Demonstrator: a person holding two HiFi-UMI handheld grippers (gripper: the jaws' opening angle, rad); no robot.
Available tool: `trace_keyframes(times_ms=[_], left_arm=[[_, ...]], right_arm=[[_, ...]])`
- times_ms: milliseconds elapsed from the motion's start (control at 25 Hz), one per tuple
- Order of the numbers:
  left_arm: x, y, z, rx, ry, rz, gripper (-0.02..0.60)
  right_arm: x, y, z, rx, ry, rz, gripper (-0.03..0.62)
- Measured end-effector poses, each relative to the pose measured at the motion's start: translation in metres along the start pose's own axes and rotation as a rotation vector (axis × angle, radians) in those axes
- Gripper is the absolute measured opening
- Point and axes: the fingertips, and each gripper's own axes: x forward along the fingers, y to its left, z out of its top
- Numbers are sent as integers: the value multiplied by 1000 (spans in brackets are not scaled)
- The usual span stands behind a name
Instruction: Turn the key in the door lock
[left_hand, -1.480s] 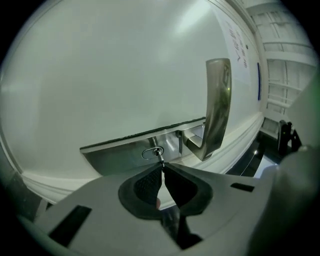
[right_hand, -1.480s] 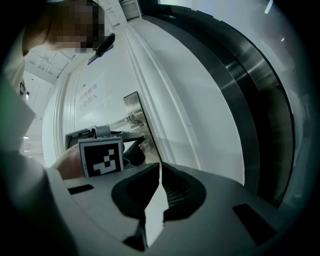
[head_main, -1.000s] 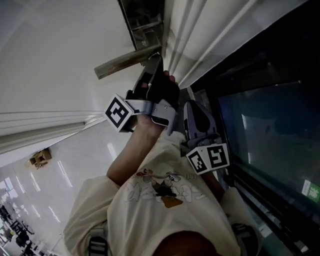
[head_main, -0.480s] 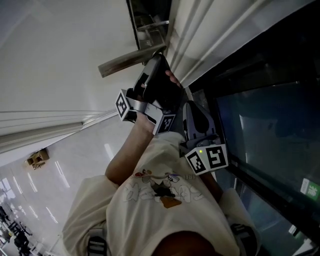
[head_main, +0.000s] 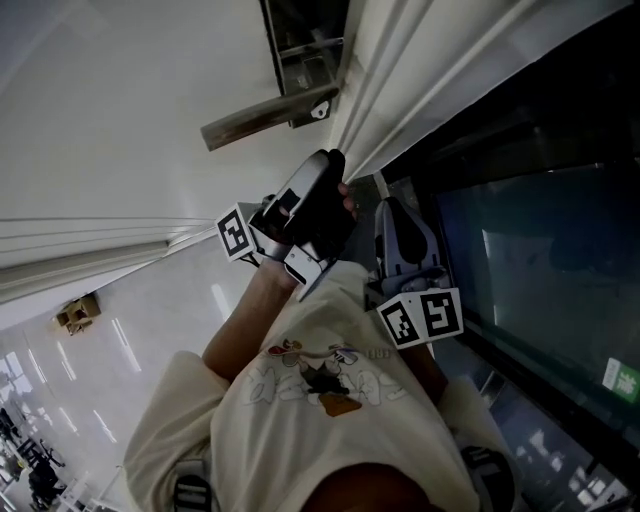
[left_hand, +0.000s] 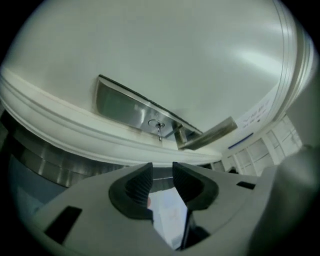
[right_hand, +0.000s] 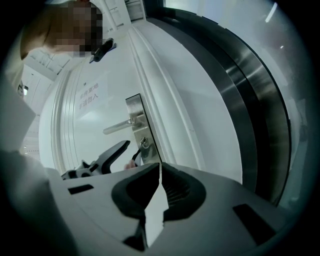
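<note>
A small key (left_hand: 158, 128) sits in the cylinder of a steel lock plate (left_hand: 120, 104) on a white door, next to the lever handle (left_hand: 210, 134). My left gripper (left_hand: 161, 172) hangs a short way back from the key. Its jaws are opening, a clear gap shows between the pads, and nothing is in it. In the head view the left gripper (head_main: 333, 162) points up at the plate (head_main: 305, 50) and handle (head_main: 262, 117). My right gripper (right_hand: 159, 172) is shut on nothing, held back beside the left one (right_hand: 107, 157), and faces the key (right_hand: 144, 143).
A white moulded door frame (head_main: 400, 90) runs beside the lock. Right of it stands a dark metal-framed glass panel (head_main: 540, 250). A paper notice (right_hand: 89, 95) is stuck on the door above the handle. Shiny white floor (head_main: 90, 350) lies behind me.
The left gripper has drawn back from the lock and rolled. Its tip was up against the plate and now hangs below it, leaving the key in the cylinder. The right gripper has stayed put.
</note>
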Motion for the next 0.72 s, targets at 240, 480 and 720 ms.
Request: trace_keyframes(times_ms=[240, 480, 720], left_arm=[[-33, -3, -43, 422, 303, 208, 127], [-54, -12, -68, 832, 490, 343, 97], [-69, -12, -77, 1143, 571, 470, 26]], right_arm=[[12, 1, 6, -9, -13, 21, 9], [22, 17, 5, -12, -6, 80, 9], [28, 39, -3, -14, 17, 145, 8]])
